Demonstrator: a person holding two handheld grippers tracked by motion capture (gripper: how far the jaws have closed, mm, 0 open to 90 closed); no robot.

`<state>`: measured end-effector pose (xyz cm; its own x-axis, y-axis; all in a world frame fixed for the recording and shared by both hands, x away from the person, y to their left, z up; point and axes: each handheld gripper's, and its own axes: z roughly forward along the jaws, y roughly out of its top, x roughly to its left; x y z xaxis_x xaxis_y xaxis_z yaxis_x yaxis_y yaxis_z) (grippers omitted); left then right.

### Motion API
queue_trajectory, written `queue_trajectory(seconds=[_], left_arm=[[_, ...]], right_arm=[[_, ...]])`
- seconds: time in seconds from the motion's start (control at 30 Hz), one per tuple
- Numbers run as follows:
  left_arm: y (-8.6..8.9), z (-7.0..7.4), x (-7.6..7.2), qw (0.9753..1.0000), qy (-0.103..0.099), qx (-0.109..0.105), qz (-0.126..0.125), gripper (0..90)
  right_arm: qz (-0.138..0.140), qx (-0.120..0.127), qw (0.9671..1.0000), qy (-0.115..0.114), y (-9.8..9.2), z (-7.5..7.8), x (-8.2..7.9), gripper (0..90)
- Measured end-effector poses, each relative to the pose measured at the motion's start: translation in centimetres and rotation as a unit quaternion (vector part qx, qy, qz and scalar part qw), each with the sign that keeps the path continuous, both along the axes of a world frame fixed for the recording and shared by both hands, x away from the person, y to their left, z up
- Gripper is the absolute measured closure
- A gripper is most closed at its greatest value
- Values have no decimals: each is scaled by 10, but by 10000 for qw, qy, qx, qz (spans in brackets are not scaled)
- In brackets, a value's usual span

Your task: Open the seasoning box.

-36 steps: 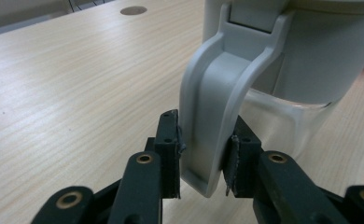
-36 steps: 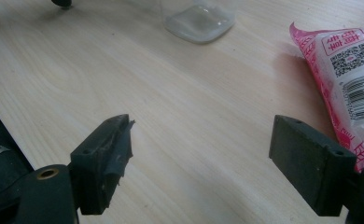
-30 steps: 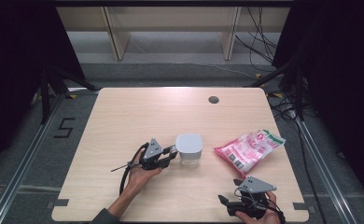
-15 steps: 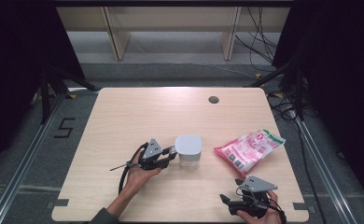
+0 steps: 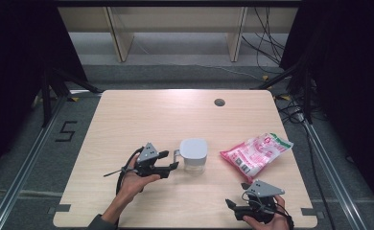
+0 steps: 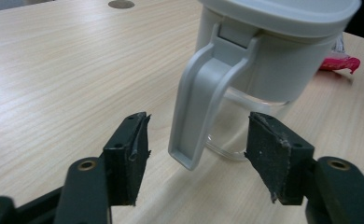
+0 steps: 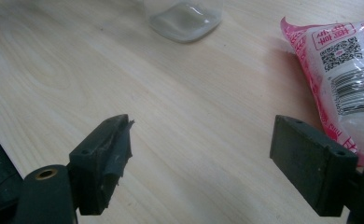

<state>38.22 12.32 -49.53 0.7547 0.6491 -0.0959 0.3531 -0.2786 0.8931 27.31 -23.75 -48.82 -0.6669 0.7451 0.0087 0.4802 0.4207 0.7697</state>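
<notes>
Sitting mid-table, the lidded jug (image 5: pixel 193 154) is ungrasped: its handle (image 6: pixel 203 98) hangs between the left gripper's (image 6: pixel 196 154) spread jaws, closing left to do. Nearer the front edge, the right gripper (image 7: pixel 199 158) gapes empty beside the pink bag (image 5: pixel 256 153).

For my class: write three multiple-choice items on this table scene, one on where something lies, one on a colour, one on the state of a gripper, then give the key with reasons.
1. Where does the snack bag lie relative to the lidded jug in the high view?
A. To its right
B. To its left
C. On top of it

2. What colour is the jug's handle?
A. Red
B. Pale grey
C. Black

3. How is the left gripper?
A. Shut on the lid
B. Lying on the floor
C. Open, jaws either side of the handle

Key: 1 A, the bag lies right of the jug. 2 B, the left gripper view shows it pale grey. 3 C, gaps show beside both jaws.
</notes>
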Motion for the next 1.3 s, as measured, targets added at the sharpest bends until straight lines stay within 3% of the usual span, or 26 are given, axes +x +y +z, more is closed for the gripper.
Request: queue_trajectory(seconds=[0.03, 0.2, 0.3, 0.33, 0.37, 0.4, 0.43, 0.47, 0.53, 0.6, 0.7, 0.8, 0.83, 0.87, 0.93, 1.17, 1.3], left_arm=[[1, 2, -2, 10000, -43, 26, 1, 373], [10, 16, -12, 9997, -203, -55, -102, 465], [15, 23, -15, 9990, -409, -167, -67, 631], [17, 26, -15, 9977, -636, -196, 107, 698], [17, 26, -15, 9977, -636, -196, 107, 737], [18, 31, -14, 9967, -762, -164, 226, 770], [18, 31, -14, 9967, -762, -164, 226, 789], [17, 33, -13, 9966, -736, -293, 237, 800], [16, 38, -11, 9963, -572, -598, 229, 814], [14, 41, -11, 9963, -566, -598, 237, 826], [6, 46, -12, 9964, -695, -434, 216, 861], [-2, 49, -9, 9964, -711, -458, 82, 881], [-5, 49, -9, 9965, -679, -477, 57, 884], [-8, 50, -9, 9963, -714, -481, -8, 886], [-12, 53, -9, 9963, -773, -379, -53, 886], [-20, 55, 3, 9967, -671, -452, -53, 875], [-26, 53, 9, 9976, -596, -357, -72, 874]], right_arm=[[-10, 0, 10000, 73, 0, 1, 0, 208], [108, -24, 9999, -47, -1, 1, 0, 209], [-24, 116, 9999, 31, 0, 1, -1, 192], [116, -3, 9999, -105, 0, 1, 0, 191], [116, -3, 9999, -105, 0, 1, 0, 191], [-32, 68, 10000, 38, 1, 2, -2, 187], [-32, 68, 10000, 38, 1, 2, -2, 187], [-51, 70, 9999, -141, 0, 1, 0, 183], [-63, 71, 9999, -55, -1, 1, 0, 184], [-50, 39, 9999, -155, -2, 1, 1, 185], [-23, 51, 9999, -85, -1, 0, 1, 189], [-13, 13, 9999, -134, 0, 0, 2, 191], [-8, 26, 9999, -111, 1, -1, 3, 192], [-89, 77, 9999, 58, 2, 0, 0, 192], [-51, 86, 9999, -48, 3, -1, 1, 196], [-58, 79, 9999, -44, 3, 0, 1, 197], [2, 3, 10000, -96, 1, 0, 2, 196]])
